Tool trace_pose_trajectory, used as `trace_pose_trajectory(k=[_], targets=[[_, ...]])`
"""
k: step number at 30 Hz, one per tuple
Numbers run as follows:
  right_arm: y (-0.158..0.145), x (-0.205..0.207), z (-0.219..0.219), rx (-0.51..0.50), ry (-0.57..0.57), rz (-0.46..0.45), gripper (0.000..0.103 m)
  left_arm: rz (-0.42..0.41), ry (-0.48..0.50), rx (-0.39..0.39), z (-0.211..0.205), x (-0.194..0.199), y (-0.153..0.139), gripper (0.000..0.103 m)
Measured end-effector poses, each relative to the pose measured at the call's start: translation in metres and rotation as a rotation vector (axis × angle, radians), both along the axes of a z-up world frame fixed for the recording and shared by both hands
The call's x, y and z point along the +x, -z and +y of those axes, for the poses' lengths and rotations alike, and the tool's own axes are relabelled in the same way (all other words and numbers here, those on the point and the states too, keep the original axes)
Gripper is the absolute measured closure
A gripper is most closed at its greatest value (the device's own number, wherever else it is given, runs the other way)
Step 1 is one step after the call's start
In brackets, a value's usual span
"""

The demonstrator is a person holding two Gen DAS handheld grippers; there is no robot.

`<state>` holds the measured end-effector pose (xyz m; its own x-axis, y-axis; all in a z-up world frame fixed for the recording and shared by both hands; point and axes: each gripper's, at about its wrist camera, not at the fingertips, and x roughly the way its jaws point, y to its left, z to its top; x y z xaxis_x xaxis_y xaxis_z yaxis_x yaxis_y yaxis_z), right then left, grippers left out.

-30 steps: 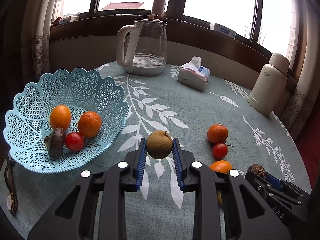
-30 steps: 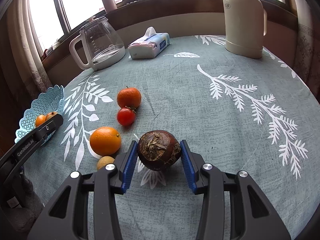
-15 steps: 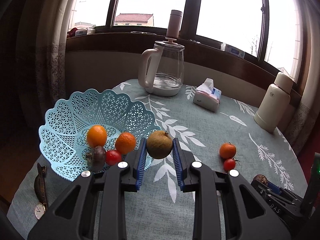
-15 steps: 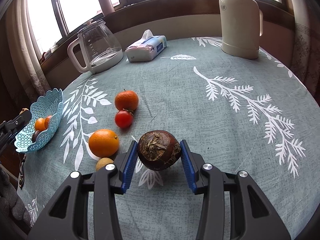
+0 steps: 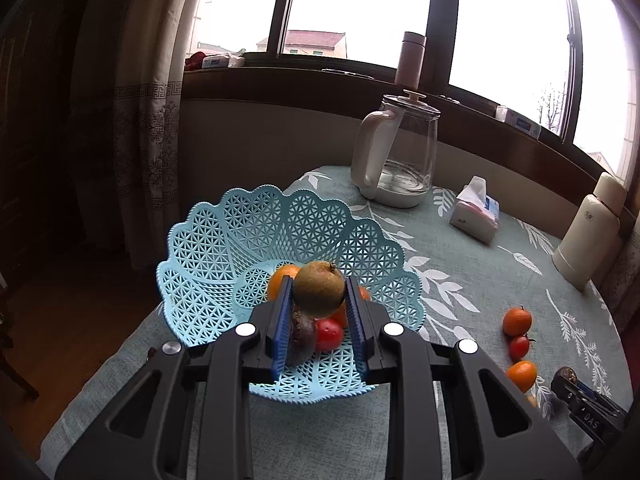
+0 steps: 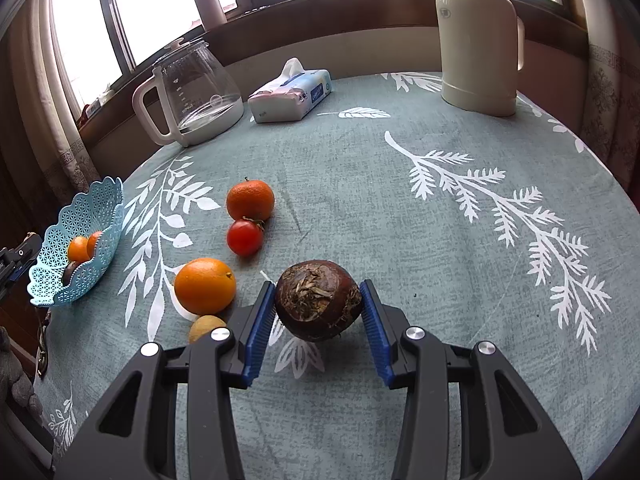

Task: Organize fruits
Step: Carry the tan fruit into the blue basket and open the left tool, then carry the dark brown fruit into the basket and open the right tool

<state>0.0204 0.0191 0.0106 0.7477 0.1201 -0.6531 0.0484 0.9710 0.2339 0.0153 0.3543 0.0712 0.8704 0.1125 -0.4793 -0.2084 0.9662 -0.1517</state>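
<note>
Blue-padded left gripper [image 5: 319,314] clamps a firm round kiwi [image 5: 319,289] at its widest girth, frame centre; right gripper [image 6: 319,312] likewise grips a hard, rough brown fruit [image 6: 318,300].

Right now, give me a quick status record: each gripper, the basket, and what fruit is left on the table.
left gripper: shut on the brownish-green fruit, held above the basket
right gripper: shut on the dark brown fruit, low over the tablecloth
basket: blue lattice, holds oranges, a red tomato and a dark fruit
loose on table: two oranges, one tomato, one small yellowish fruit
</note>
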Motion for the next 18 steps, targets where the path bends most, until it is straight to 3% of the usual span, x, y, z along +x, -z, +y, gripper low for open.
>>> trace_pose_trajectory(k=[5,7,8,10,18], targets=[[0.0,0.0,0.0,-0.001,0.001,0.0,0.06,0.009,-0.022,-0.004,0.013,0.001,0.004,0.076],[0.0,0.0,0.0,-0.002,0.003,0.001,0.06,0.011,-0.028,-0.004,0.018,0.001,0.005,0.068],[0.0,0.0,0.0,-0.003,0.003,0.002,0.06,0.004,-0.038,-0.006,0.02,0.001,0.004,0.054],[0.0,0.0,0.0,-0.005,0.005,0.002,0.06,-0.014,-0.062,-0.004,0.027,-0.002,0.002,0.039],[0.0,0.001,0.001,-0.012,0.009,0.004,0.06,-0.022,-0.138,-0.021,0.057,-0.01,0.0,0.037]])
